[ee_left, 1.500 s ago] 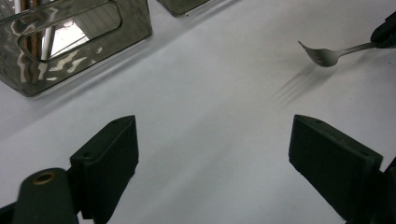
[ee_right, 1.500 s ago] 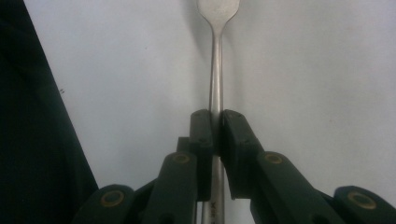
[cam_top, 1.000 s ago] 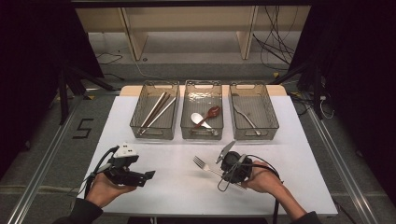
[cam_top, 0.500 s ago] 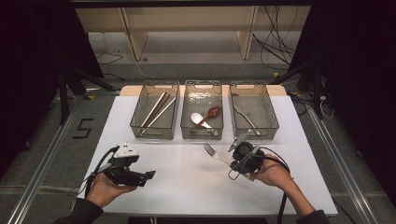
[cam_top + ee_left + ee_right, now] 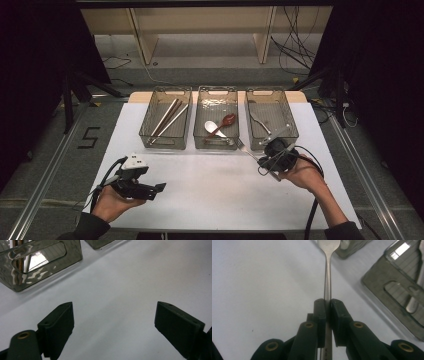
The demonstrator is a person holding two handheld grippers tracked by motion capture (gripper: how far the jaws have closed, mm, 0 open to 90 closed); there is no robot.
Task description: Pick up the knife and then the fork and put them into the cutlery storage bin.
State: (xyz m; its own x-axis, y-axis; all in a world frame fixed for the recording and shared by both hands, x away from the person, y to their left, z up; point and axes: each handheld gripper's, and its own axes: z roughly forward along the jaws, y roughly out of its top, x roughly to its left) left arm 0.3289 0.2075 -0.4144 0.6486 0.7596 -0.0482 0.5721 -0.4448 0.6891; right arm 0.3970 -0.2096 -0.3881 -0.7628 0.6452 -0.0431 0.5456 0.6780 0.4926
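While left tongs [image 5: 113, 330] gape, right tongs [image 5: 327, 305] clamp fork [image 5: 327, 275].

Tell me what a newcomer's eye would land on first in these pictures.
First, the fork pinched by its handle in the right claw, held above the white table just in front of the right-hand bin. Next, the row of three clear bins at the far edge: chopsticks in the left one, a red spoon and a white spoon in the middle one. The left claw hangs open over bare table.
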